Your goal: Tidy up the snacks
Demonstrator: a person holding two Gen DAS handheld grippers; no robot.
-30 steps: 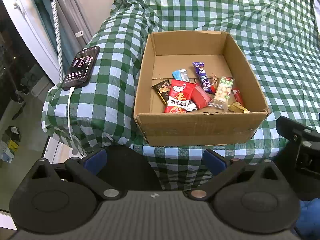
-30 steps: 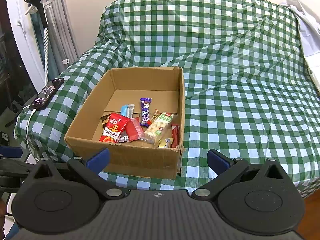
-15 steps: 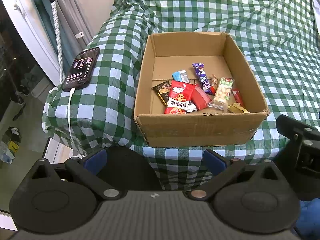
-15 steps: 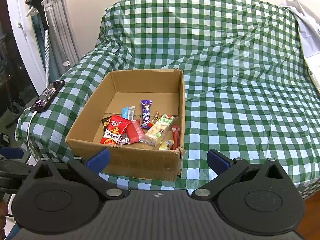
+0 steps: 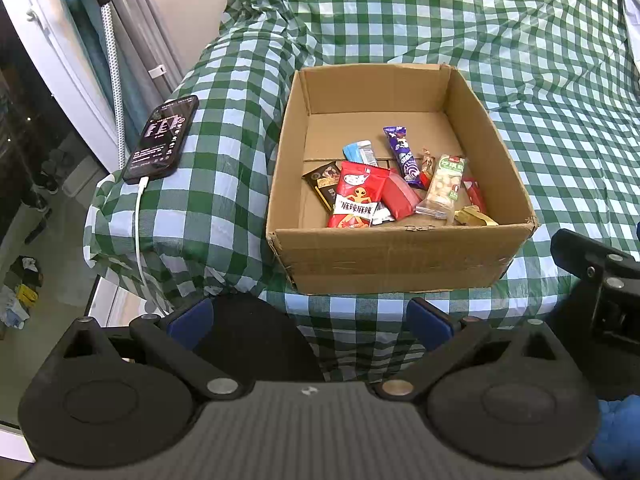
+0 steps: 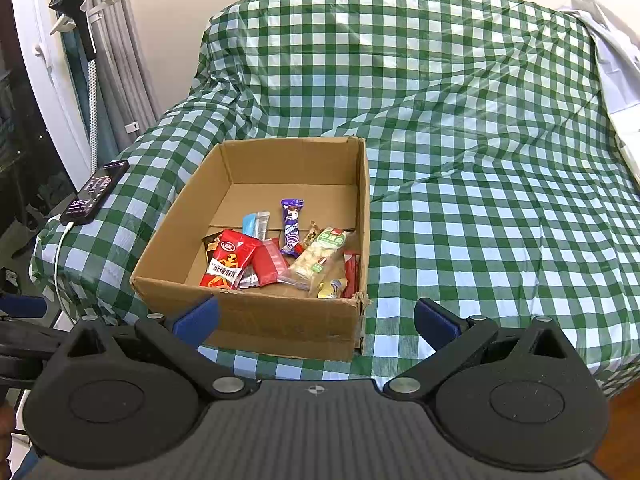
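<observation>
An open cardboard box [image 5: 400, 256] [image 6: 256, 316] sits near the front edge of a green checked cloth. Inside lie several snack packets: a red bag [image 5: 358, 196] [image 6: 230, 258], a purple bar [image 5: 404, 156] [image 6: 291, 226], a clear bag of pale snacks [image 5: 442, 186] [image 6: 322, 254], a blue packet [image 5: 360, 152] and a dark one [image 5: 326, 184]. My left gripper [image 5: 310, 314] is open and empty, held back in front of the box. My right gripper [image 6: 316, 322] is also open and empty, just before the box's near right corner.
A phone [image 5: 162, 144] [image 6: 96, 192] on a white cable lies on the cloth left of the box. The cloth drops off at the left to a floor and curtain [image 6: 116, 80]. Bare checked cloth [image 6: 500, 200] stretches right of the box. The other gripper [image 5: 600, 280] shows at the right edge.
The right gripper has drawn back and risen a little, so the box looks lower and smaller. The left view is almost unchanged. Both grippers stayed open.
</observation>
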